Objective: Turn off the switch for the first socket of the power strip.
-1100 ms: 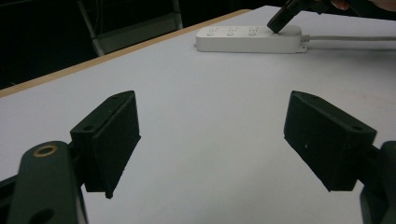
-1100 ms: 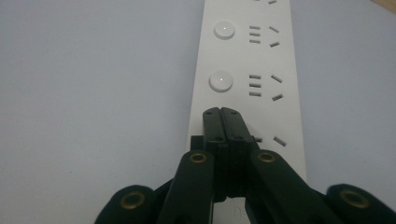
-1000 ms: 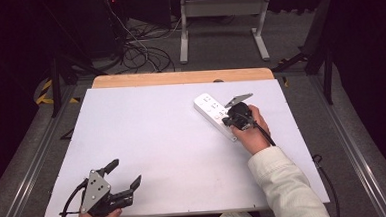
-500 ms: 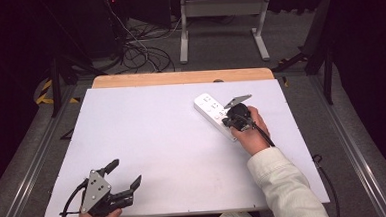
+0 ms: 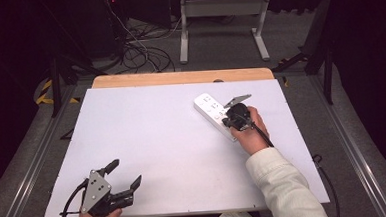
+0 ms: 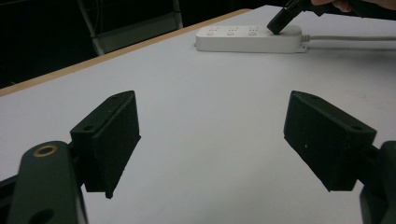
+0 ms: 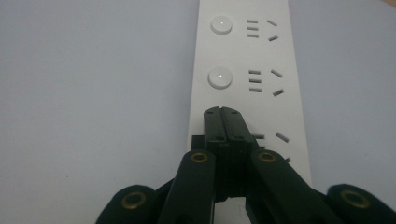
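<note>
We press our right claw (image 7: 223, 114), jaws squeezed together, down on the strip (image 5: 216, 112) at the far right of the table (image 5: 147, 141), where a button should be. If we push off to the side, the tip could slip off and the strip could slide. Our left claw (image 5: 124, 176) sits spread wide near us. Nothing has moved since a second ago.

The power strip (image 5: 215, 112) is showing plain white, with round white buttons (image 7: 221, 24) and dark slots beside them. The table (image 5: 158, 155) is lying pale grey-white, with a tan wooden edge along its far side. Both grippers, left (image 5: 126, 179) and right (image 7: 228, 114), are showing black, with brass-coloured rivets. The sleeve (image 5: 280, 184) is looking cream.
</note>
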`<state>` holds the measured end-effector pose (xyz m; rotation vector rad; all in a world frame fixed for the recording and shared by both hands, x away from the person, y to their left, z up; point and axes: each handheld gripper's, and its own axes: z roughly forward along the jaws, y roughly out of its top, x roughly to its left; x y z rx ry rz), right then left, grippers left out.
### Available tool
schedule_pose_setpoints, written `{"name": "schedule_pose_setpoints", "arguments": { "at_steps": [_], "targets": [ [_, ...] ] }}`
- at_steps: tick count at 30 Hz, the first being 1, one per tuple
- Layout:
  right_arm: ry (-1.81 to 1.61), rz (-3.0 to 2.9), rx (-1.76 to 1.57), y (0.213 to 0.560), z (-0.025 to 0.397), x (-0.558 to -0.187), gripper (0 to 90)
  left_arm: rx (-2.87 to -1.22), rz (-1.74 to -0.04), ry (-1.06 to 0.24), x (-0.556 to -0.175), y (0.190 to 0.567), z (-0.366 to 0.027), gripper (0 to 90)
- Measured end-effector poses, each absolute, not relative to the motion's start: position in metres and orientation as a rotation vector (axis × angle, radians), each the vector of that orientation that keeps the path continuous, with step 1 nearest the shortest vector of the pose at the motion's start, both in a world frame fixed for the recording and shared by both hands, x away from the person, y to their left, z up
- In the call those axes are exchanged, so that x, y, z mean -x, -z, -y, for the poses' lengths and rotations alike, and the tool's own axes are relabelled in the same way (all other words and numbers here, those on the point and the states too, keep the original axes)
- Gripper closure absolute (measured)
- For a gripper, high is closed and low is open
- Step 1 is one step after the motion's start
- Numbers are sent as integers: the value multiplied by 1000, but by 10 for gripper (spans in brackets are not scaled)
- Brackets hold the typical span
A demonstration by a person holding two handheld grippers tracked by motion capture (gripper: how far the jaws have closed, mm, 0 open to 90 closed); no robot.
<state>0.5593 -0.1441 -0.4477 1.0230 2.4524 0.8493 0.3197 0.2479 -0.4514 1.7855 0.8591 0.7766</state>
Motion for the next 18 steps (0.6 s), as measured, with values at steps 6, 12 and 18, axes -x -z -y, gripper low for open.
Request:
{"name": "schedule_pose_setpoints", "arguments": {
  "at_steps": [6,12,18],
  "targets": [
    [-860,-2450,-1039,448,145,-560,900,-1785,-859,-775,-320,451,-248,188],
    [-898,-2453,-1053,450,143,-560,900,-1788,-855,-783,-320,451,-249,188],
    [-812,-2425,-1027,449,134,-557,900,-1783,-856,-787,-319,450,-250,188]
  ]
}}
